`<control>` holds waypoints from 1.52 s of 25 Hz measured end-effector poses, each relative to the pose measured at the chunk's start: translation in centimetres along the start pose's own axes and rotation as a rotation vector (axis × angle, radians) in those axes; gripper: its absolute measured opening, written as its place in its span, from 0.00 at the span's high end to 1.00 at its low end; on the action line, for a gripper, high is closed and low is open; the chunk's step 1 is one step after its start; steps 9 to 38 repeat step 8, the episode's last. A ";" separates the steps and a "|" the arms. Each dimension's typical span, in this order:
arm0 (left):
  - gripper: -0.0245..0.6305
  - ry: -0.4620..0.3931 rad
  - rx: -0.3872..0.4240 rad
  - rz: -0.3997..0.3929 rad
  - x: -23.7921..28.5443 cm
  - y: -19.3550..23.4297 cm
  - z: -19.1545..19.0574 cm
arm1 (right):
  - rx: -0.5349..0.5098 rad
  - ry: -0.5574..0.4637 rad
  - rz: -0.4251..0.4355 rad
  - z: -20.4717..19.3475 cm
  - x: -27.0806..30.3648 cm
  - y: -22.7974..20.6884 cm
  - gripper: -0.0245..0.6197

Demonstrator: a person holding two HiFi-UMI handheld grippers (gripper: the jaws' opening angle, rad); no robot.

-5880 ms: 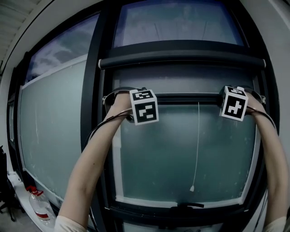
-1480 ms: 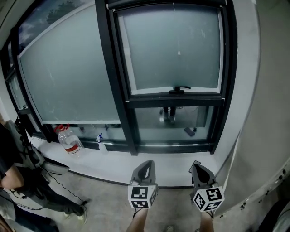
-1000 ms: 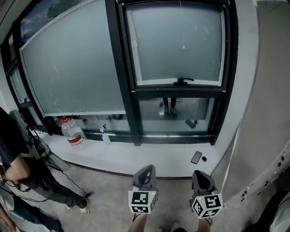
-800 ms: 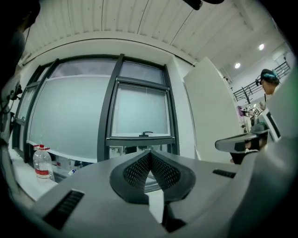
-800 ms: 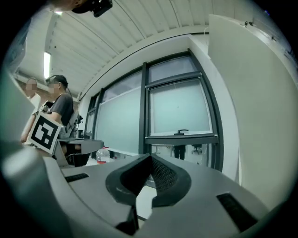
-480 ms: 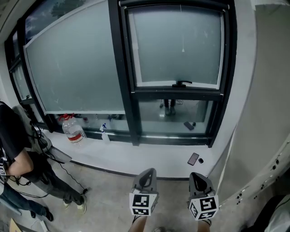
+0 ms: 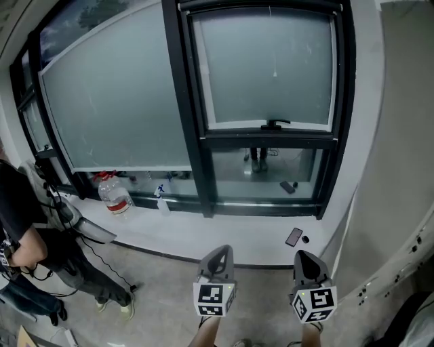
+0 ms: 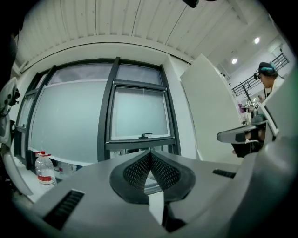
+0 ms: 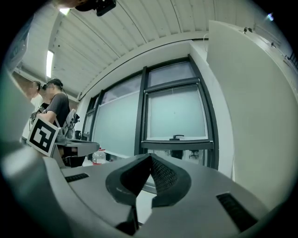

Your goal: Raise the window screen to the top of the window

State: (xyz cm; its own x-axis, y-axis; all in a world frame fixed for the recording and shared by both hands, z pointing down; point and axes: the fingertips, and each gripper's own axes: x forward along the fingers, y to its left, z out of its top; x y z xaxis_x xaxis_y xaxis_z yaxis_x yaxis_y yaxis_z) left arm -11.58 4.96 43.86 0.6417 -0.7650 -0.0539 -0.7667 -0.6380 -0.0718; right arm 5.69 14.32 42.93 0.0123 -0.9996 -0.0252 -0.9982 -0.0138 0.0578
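While I hold both units low over the floor (image 7: 169,291), the left tool (image 7: 220,255) is clenched. In the left gripper view, the left tool (image 8: 150,156) has its ribbed pads pressed together at the tips with nothing between them. The right tool (image 7: 306,261) is in the same condition. The right gripper view shows the right tool (image 9: 150,158) with jaws met and empty. Each unit carries its marker cube, left (image 7: 214,299) and right (image 7: 314,304), nearest to me in the head view.

Both tools point toward the white sill (image 7: 224,237) and are well apart from it. A dark phone (image 7: 293,236) lies flat on the sill ahead of the right tool. Farther left on the sill stand a water bottle (image 7: 114,195) with a red label and a small spray bottle (image 7: 162,200), both upright.

Above the sill rises the black-framed window (image 7: 183,122). Its right-hand sash has a frosted pane and a black handle (image 7: 274,125) on the lower rail. The window screen (image 7: 258,5) sits at the top of this sash, and only its dark bar shows at the upper edge of the head view. A thin cord (image 7: 274,47) hangs from it down the pane.

A person (image 7: 27,230) in dark clothing stands at the far left.
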 end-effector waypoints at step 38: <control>0.96 0.000 0.026 -0.003 0.4 0.2 0.1 | 0.010 -0.011 -0.014 -0.2 0.5 -0.5 0.95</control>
